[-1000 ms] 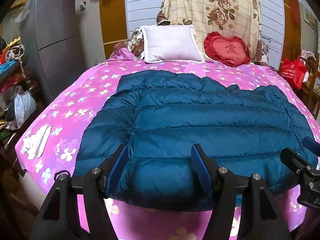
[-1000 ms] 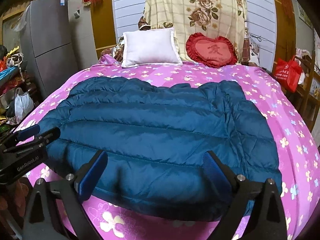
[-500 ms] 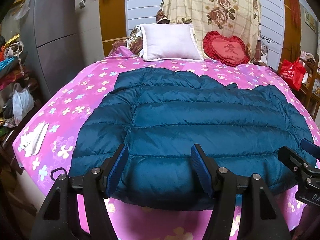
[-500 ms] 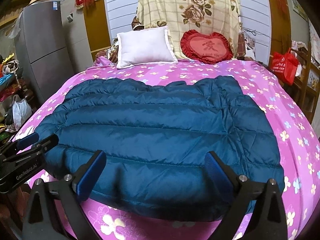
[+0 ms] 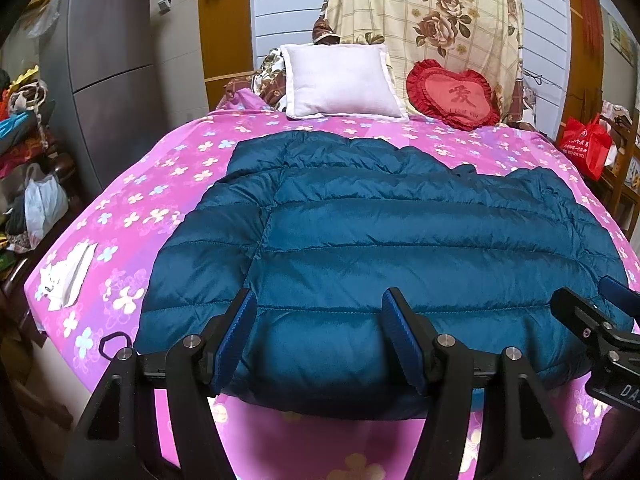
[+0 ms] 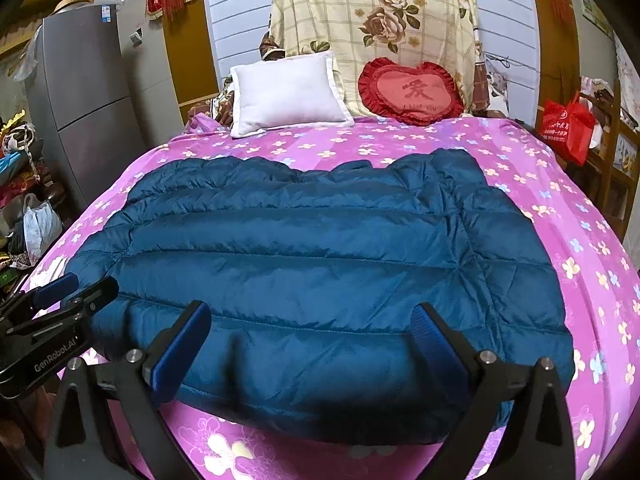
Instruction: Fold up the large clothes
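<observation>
On a pink flowered bedspread (image 5: 132, 204), a teal quilted jacket (image 5: 400, 240) lies spread flat.

Both hand-held grippers hover over the jacket's near hem: the left gripper (image 5: 320, 336) and the right gripper (image 6: 316, 344) each have blue pads spread wide, gripping nothing. Whether the pads brush the fabric is hard to tell. A white pillow (image 6: 288, 94) and a red heart cushion (image 6: 412, 92) sit at the bed's head.

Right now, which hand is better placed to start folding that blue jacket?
Probably the left. The left tool hangs open over the jacket hem beside the spread sleeve, which likely folds in first. The right tool, also open, hangs over the hem's middle.
</observation>
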Tool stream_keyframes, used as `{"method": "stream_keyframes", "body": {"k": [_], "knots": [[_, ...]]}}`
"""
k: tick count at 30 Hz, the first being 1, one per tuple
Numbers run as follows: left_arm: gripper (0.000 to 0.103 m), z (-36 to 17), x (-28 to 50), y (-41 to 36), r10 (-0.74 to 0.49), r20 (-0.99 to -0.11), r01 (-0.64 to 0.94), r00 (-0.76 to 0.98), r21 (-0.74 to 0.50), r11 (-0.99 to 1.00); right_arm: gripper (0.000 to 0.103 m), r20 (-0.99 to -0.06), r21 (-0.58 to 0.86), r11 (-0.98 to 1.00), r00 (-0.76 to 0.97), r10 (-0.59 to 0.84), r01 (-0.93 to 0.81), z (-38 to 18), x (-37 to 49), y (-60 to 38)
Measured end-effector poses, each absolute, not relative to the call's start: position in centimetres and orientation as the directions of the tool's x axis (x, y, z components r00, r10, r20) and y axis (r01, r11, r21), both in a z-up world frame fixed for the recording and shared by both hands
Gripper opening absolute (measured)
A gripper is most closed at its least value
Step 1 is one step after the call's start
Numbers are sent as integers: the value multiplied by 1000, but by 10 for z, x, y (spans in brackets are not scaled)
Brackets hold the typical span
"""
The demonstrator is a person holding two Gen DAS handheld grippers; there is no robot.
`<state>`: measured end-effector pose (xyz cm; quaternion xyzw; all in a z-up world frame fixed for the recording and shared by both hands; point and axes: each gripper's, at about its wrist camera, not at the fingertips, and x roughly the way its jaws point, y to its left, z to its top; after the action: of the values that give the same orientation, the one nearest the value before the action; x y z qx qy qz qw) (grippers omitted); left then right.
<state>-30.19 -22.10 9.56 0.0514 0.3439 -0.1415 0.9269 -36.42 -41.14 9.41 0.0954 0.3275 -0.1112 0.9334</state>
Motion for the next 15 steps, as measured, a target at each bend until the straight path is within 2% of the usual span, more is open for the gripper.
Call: {"method": "stream_keyframes", "body": {"k": [15], "knots": [[46, 90, -300, -225, -230, -659, 302, 716, -5, 953, 102, -646, 111, 953, 749, -147, 282, 88, -357, -412]]}}
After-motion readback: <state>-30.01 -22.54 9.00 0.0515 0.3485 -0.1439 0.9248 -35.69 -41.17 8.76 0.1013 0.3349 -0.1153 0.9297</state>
